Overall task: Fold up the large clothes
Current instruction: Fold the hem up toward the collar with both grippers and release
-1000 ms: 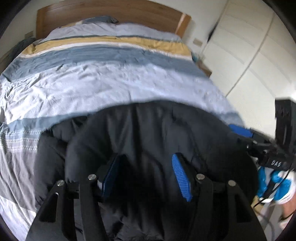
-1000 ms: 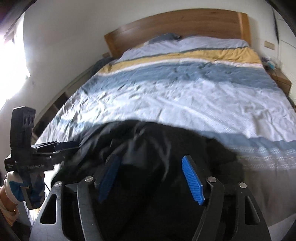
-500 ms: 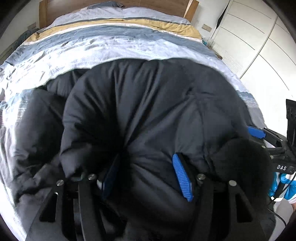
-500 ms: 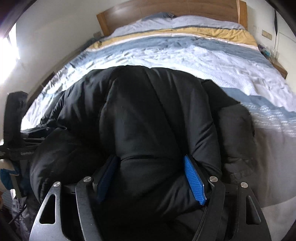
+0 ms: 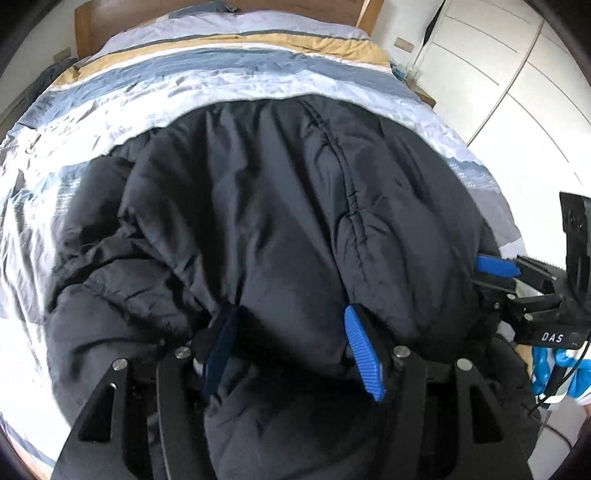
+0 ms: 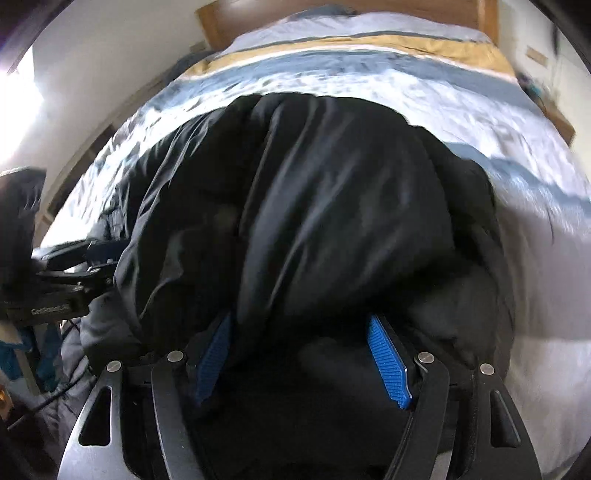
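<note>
Between the blue ribbed pads of the left tongs (image 5: 291,350) sits a fat fold of the black puffy coat (image 5: 280,206). Both pads press into the soft stuffing, so these tongs are clenched on the coat. Left of them, a lumpy sleeve part of the coat sags onto the bed (image 5: 229,85). Ahead of them, the coat bulges up in a big round hump with a stitched seam running down it. Its cloth looks smooth and a bit shiny, with deep soft creases. Past the hump lies the crinkly bed cover, with stripes of white, blue and yellow, and then a flat wooden headboard (image 5: 321,11). Right of the left tongs, the right tongs (image 6: 301,358) squeeze another thick fold of the same coat between their blue bumpy pads. White cupboard doors (image 5: 491,62) stand further right.
</note>
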{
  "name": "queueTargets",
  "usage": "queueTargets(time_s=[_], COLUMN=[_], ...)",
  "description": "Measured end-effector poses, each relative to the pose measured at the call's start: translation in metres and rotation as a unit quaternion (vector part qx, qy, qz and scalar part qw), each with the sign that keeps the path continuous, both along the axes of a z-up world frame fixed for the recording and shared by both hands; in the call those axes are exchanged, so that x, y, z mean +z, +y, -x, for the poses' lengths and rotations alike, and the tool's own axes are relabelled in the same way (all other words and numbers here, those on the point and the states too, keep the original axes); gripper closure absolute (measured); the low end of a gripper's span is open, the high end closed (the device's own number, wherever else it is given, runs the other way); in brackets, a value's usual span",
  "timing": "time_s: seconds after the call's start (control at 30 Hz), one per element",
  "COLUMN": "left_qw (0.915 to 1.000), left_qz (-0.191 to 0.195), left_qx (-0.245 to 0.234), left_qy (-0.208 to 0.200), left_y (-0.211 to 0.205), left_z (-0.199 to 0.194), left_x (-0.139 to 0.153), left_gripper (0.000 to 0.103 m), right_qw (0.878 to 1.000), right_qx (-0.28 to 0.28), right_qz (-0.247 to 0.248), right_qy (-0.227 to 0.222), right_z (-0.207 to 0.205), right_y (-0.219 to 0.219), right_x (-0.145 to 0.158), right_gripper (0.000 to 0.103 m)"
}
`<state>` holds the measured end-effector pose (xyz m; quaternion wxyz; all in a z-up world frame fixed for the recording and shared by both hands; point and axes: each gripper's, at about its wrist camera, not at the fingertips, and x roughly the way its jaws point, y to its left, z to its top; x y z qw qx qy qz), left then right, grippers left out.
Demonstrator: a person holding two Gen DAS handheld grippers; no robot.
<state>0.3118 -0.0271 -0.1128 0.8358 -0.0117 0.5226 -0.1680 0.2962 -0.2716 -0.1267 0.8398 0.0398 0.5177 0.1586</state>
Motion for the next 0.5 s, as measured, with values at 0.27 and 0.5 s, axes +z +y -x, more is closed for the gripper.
queueTargets(time_s=[0.27, 0.5], left_qw=[0.9999, 0.9993], left_qz=[-0.002, -0.006], left_qx=[0.011, 0.038], left_qy=[-0.006, 0.005], left_y=[0.023, 0.077], left_z=[0.043, 0.093], left_x=[0.047, 0.086], left_gripper=[0.045, 0.045], right_qw=[1.0, 0.999], right_qx=[-0.004, -0.031], right_qz=[0.016, 0.019], right_qy=[-0.005, 0.011], right_z=[0.047, 0.093], right_y=[-0.001, -0.011], right_x=[0.038, 0.058], right_gripper=[0.032, 0.032])
